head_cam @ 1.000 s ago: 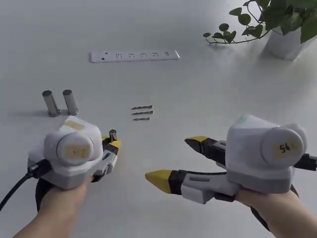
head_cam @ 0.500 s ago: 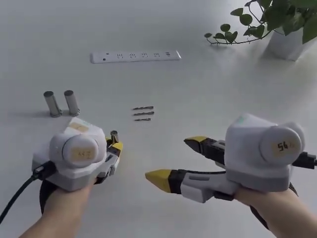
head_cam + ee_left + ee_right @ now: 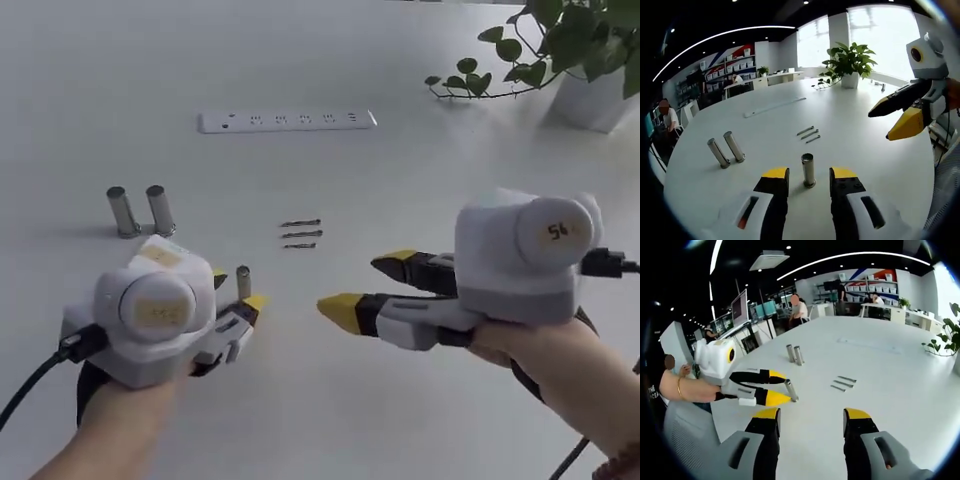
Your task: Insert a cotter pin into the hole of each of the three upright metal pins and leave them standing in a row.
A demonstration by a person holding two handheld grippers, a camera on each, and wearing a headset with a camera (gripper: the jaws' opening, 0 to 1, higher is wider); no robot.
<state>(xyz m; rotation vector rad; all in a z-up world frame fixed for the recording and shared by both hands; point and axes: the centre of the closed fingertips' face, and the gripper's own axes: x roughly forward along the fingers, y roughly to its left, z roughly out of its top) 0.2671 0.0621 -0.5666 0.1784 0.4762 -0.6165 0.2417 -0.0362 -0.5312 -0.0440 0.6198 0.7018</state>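
Observation:
One upright metal pin (image 3: 243,282) (image 3: 808,170) stands on the white table between the jaws of my left gripper (image 3: 237,288) (image 3: 810,175), which is open with a gap on each side of the pin. Two more metal pins (image 3: 139,211) (image 3: 727,149) stand side by side farther back on the left. Three cotter pins (image 3: 300,234) (image 3: 809,134) (image 3: 843,382) lie in a small stack at the table's middle. My right gripper (image 3: 365,285) (image 3: 811,415) is open and holds nothing, its tips pointing left toward the pin (image 3: 790,390), a short way off.
A white power strip (image 3: 288,121) lies across the far side of the table. A potted plant (image 3: 580,40) stands at the far right corner. People sit at desks in the room beyond the table.
My right gripper has risen and moved left, closer to the pin at my left gripper. The left gripper's jaws now stand wider around that pin. The head camera has shifted a little.

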